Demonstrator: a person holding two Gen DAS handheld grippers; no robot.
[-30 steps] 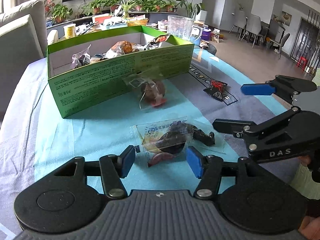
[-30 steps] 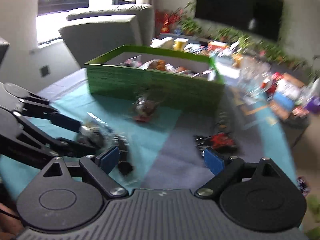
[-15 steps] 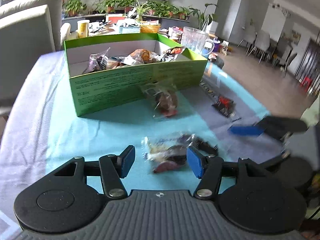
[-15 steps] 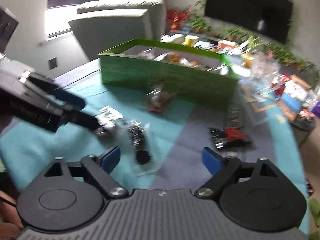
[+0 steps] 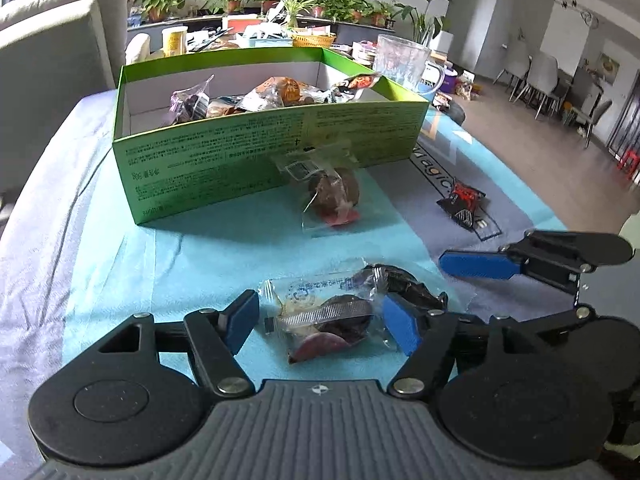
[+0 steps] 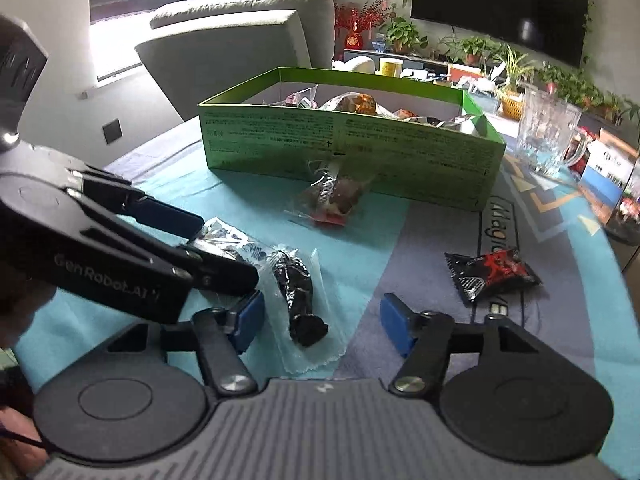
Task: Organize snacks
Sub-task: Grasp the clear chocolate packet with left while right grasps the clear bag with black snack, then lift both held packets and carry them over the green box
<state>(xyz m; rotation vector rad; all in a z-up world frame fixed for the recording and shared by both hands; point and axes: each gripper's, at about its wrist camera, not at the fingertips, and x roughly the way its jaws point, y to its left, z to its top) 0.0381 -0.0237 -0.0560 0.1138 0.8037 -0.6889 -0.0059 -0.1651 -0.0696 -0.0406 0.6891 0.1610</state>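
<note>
My left claw (image 5: pixel 320 322) hangs low over the tabletop (image 5: pixel 120 264), w/ a clear snack bag (image 5: pixel 320 312) lying right btwn its two blue pads. The jaws are opening wider right now, and the pads don't press on the bag, so I hold nothing yet. The bag lies flat and its long side runs across, from one pad toward the other. That matters most, I think: to grab it I just need to come down a bit and squeeze, no turning.

My right claw (image 6: pixel 322 322) is about half open and holds nothing. A dark snack in a clear wrap (image 6: pixel 302 300) lies under it, nearer its left pad, w/ its long side pointing away from me. A black and red packet (image 6: pixel 490 272) sits a bit off to the right.

The green box (image 5: pixel 260 152) w/ snacks inside is farther ahead. One more round brown snack bag (image 5: pixel 332 196) lies just in front of its wall. My left claw is the nearer one to the first bag, so it should go first.
</note>
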